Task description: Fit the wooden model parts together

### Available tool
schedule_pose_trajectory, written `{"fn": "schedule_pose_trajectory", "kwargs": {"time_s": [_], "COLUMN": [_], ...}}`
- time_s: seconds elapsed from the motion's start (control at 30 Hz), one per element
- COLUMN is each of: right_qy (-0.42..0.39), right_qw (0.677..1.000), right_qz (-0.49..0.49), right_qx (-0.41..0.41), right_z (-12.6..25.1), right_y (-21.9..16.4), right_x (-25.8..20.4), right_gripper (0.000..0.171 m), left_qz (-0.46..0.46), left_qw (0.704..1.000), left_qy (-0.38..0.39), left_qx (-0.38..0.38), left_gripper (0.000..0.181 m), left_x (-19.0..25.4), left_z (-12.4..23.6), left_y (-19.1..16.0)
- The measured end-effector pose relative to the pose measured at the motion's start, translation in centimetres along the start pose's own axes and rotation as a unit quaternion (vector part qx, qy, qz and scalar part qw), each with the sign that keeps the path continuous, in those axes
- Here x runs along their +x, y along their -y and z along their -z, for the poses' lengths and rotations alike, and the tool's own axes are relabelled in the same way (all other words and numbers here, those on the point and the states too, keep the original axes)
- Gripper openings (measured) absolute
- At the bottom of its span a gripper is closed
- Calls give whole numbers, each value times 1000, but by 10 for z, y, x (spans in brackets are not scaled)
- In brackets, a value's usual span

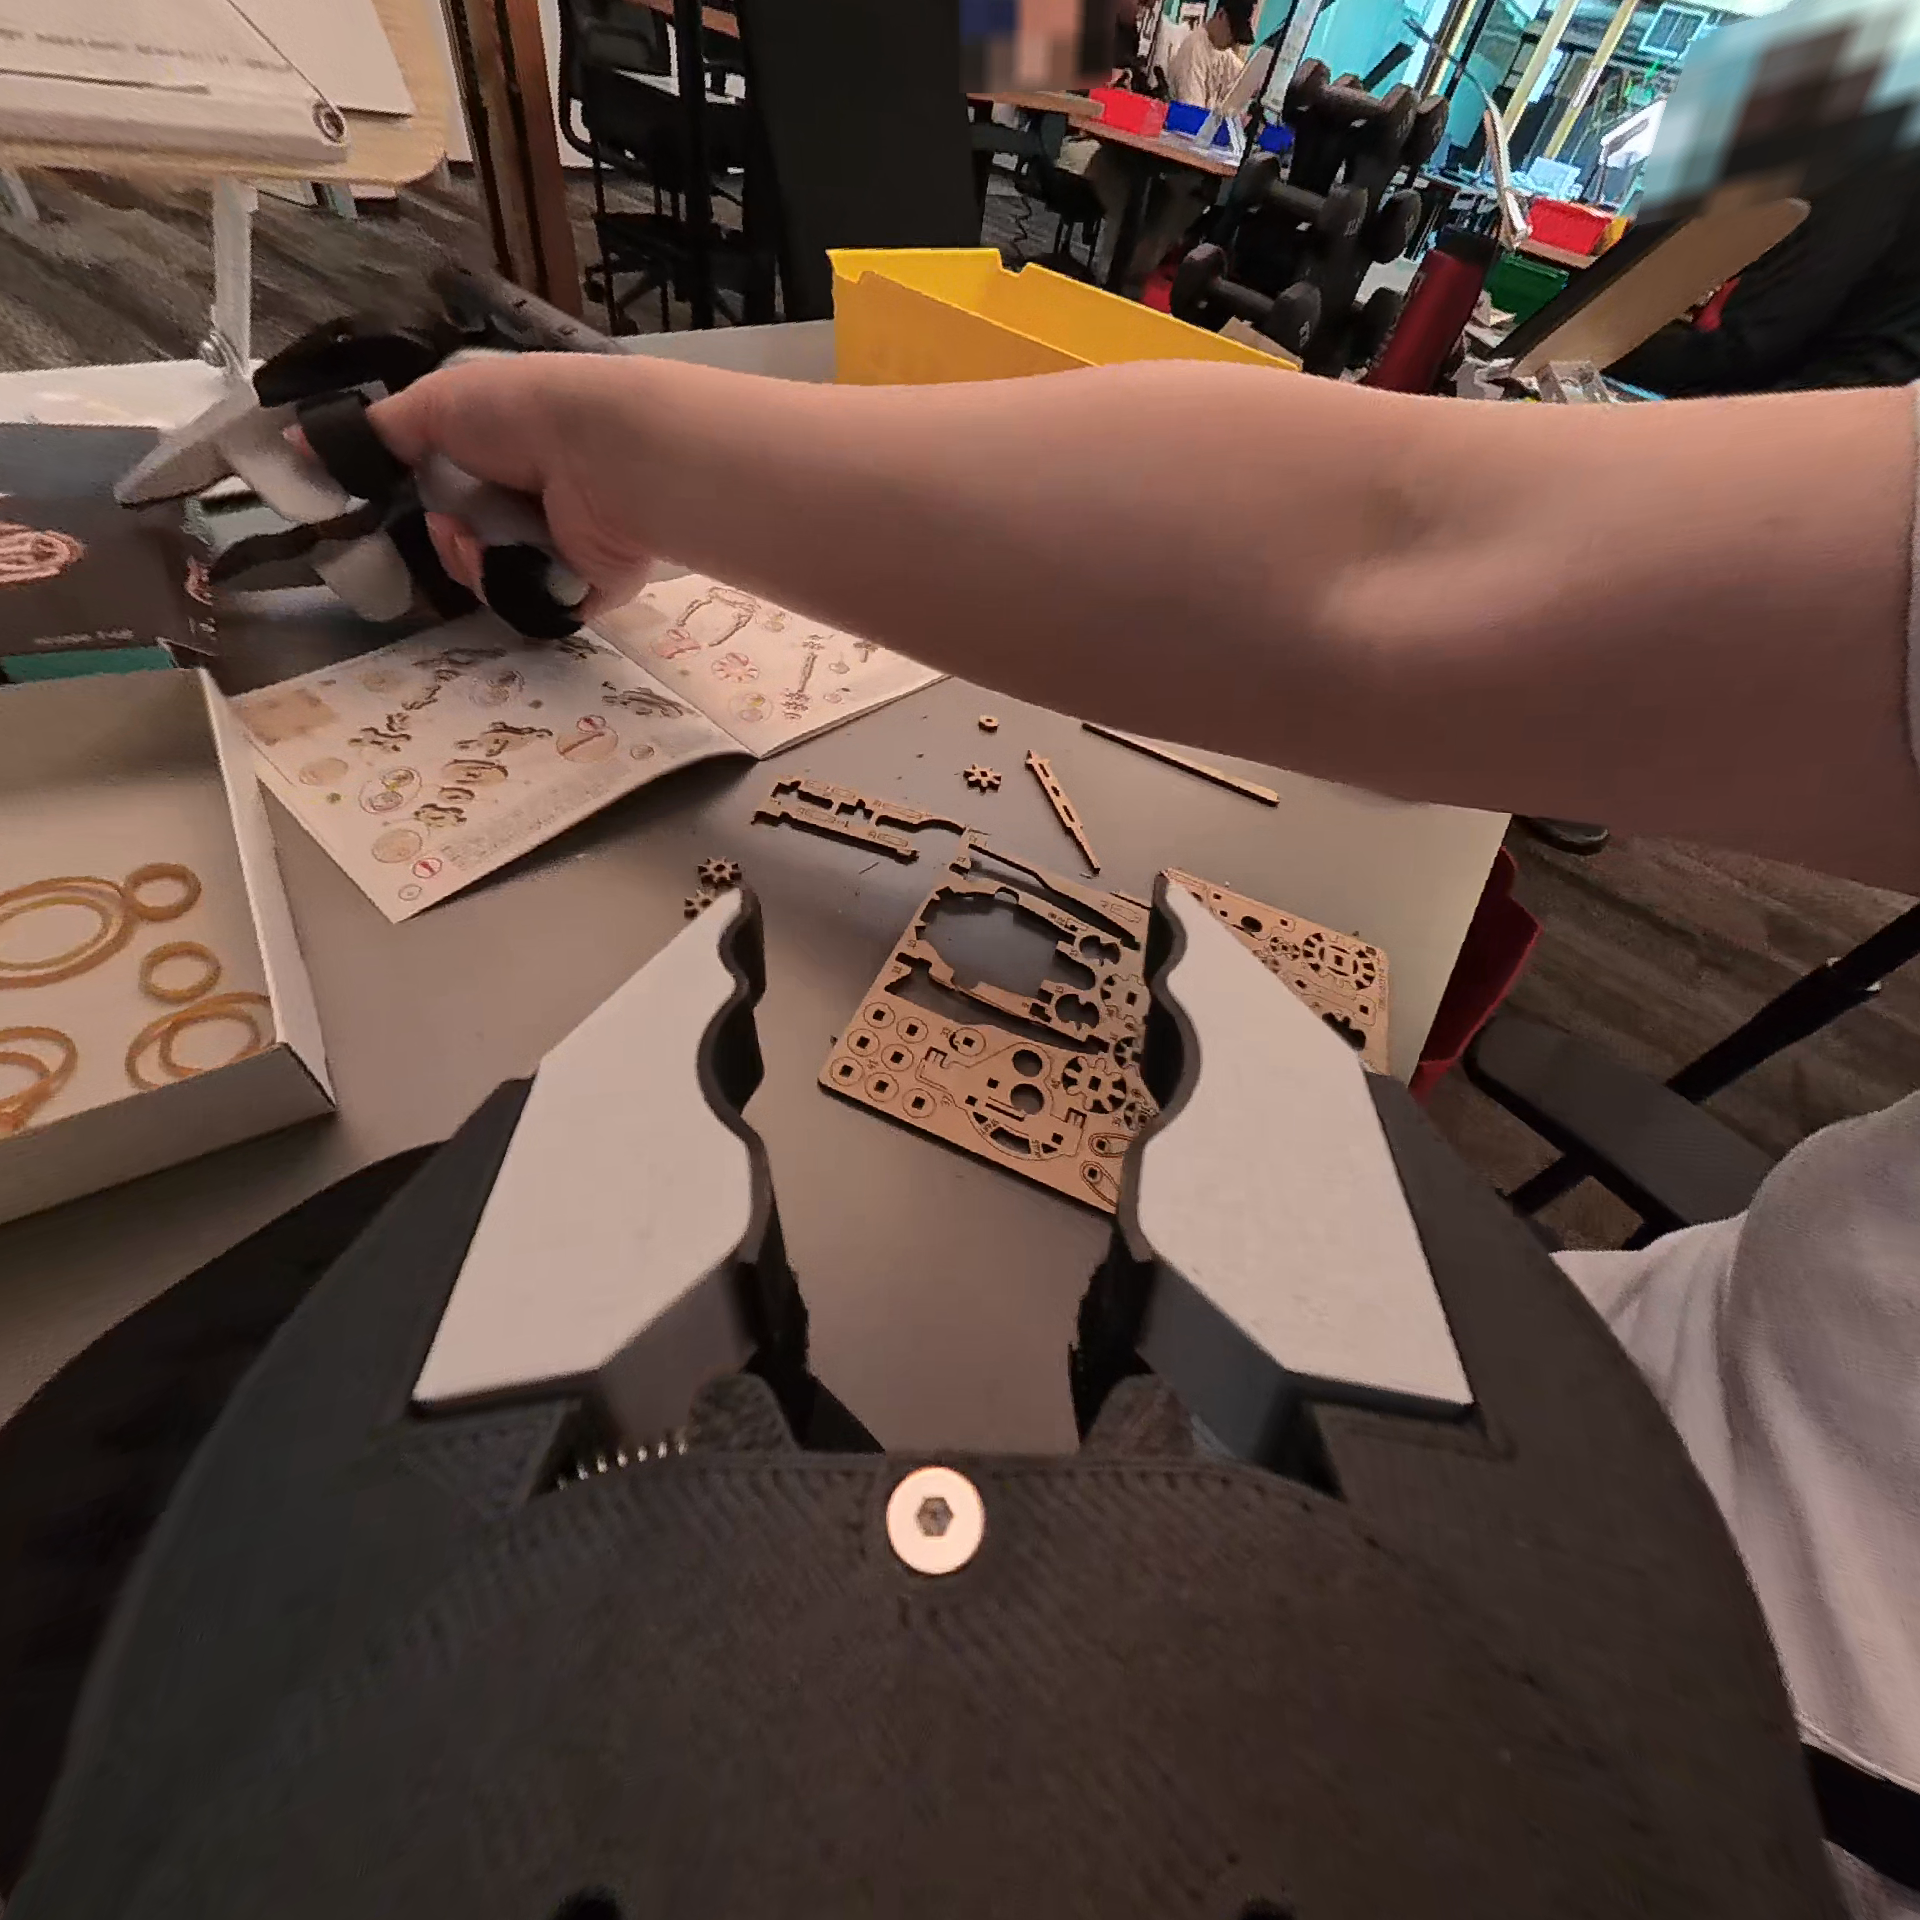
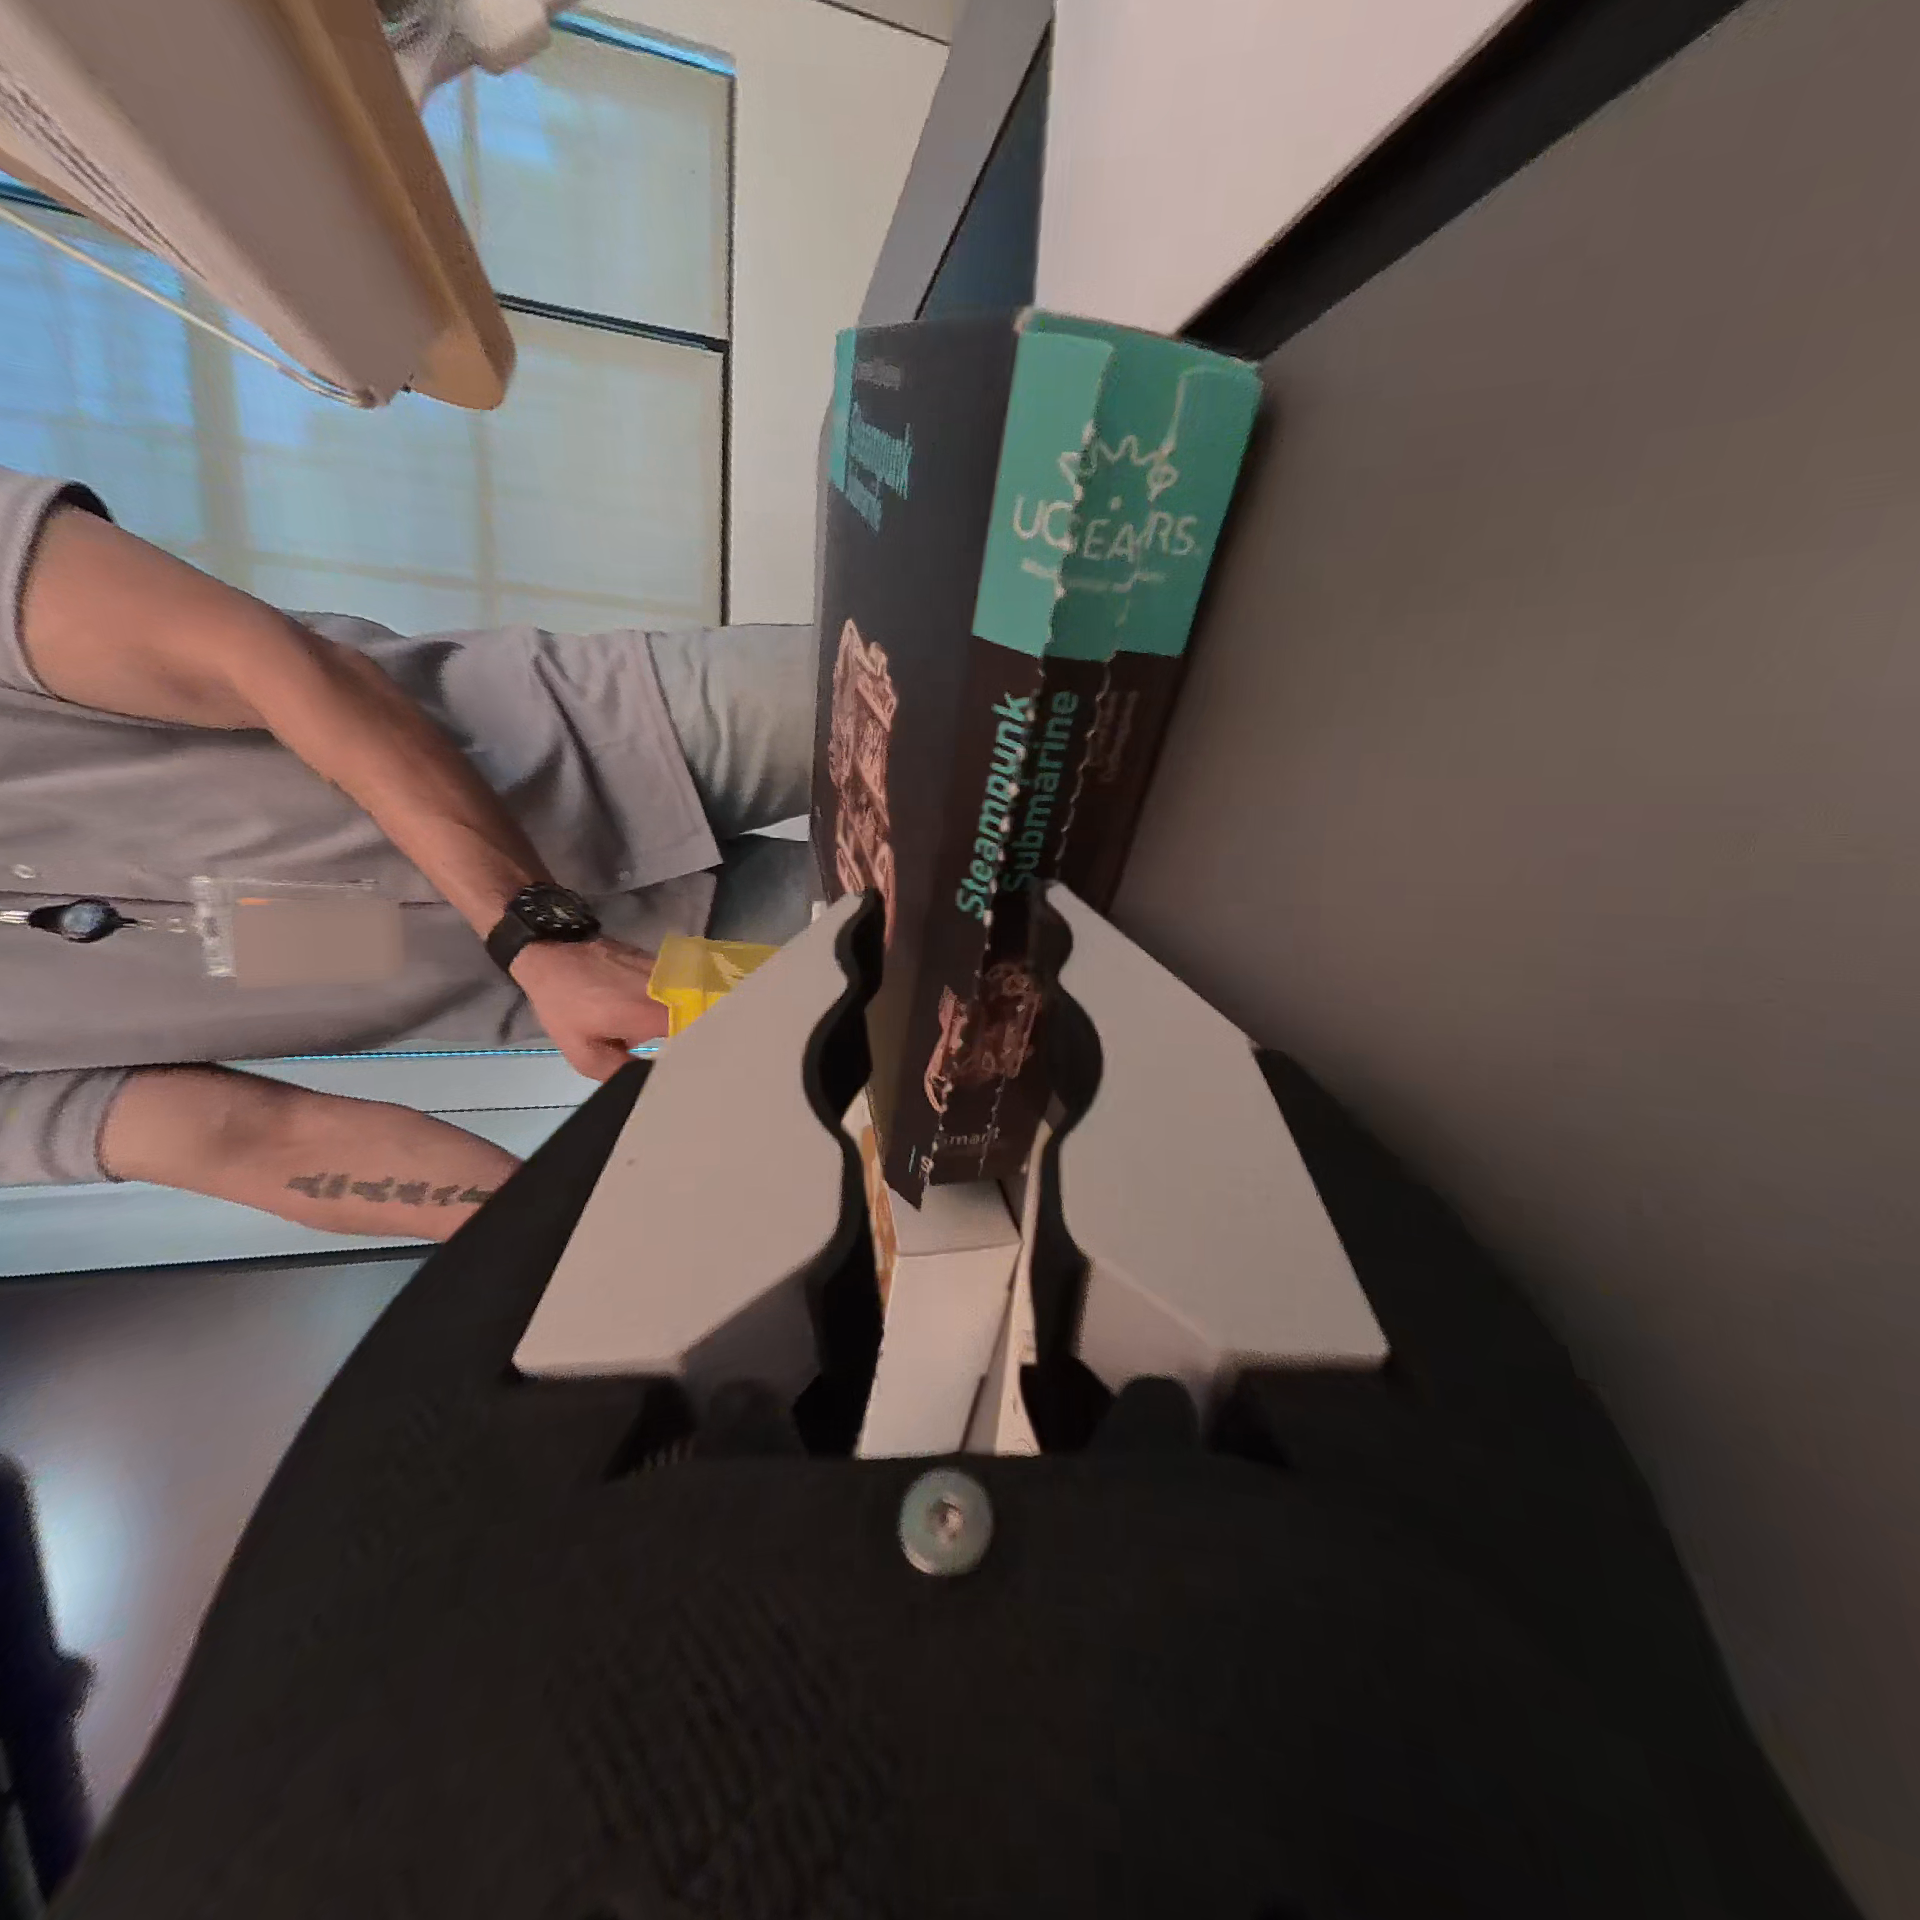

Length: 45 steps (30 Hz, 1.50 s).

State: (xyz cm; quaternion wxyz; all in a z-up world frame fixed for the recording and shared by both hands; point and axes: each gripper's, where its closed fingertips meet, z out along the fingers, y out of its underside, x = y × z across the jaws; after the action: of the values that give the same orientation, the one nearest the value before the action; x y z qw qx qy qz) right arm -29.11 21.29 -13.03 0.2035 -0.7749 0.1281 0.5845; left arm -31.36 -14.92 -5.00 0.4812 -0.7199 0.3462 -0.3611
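My left gripper [image 1: 954,899] is open and empty, held above the grey table [image 1: 520,1039]. Beyond its fingertips lies a laser-cut wooden sheet [image 1: 997,1039], with a second sheet [image 1: 1320,956] to its right. Loose wooden parts lie farther back: a long notched piece [image 1: 862,816], a thin strip [image 1: 1060,805], a stick [image 1: 1179,764] and small gears [image 1: 980,775]. My right gripper [image 2: 958,909] is turned on its side and shut on the edge of a black and teal box [image 2: 1101,520]. It also shows in the left wrist view [image 1: 260,488], reaching across to the far left.
An open instruction booklet [image 1: 520,748] lies at the back left. A white box tray [image 1: 260,831] with rubber bands stands at the left. A yellow bin [image 1: 987,312] stands behind the table. A person in a grey shirt [image 2: 312,779] is beyond the box. My hands' fingertips stand some 35 centimeters from each other. From my left tips it is roughly 20 centimeters to the long notched piece [image 1: 862,816]; from my right, 30 centimeters.
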Motion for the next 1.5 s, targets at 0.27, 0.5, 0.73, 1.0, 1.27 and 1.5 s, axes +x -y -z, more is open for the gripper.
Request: {"fn": "schedule_pose_trajectory", "kwargs": {"time_s": [0.27,0.5,0.73,1.0,1.27,1.5], "right_qy": [15,36,8,-35,-83,-132], "right_qw": [998,989,968,920,792,777], "right_qz": [57,143,251,384,602,615], "right_qx": [-14,15,-13,-75,-61,-26], "right_z": [-5,18,39,40,36,34], "right_y": [-7,-2,-9,-31,-34,-4], "right_x": [-12,-37,-50,-57,-70,-58], "right_gripper": [1,0,0,0,0,0], "left_qz": [4,14,24,19,22,33], "left_qw": [1000,1000,1000,999,999,999], "left_qy": [2,-4,-16,-26,-31,-30], "left_qx": [-4,-6,-2,-7,-15,-17], "left_gripper": [72,72,71,71,71,71], "left_x": [0,0,6,15,18,16], "left_z": [8,10,7,0,-5,-4], "left_y": [-5,-9,-10,-7,-12,-17]}}
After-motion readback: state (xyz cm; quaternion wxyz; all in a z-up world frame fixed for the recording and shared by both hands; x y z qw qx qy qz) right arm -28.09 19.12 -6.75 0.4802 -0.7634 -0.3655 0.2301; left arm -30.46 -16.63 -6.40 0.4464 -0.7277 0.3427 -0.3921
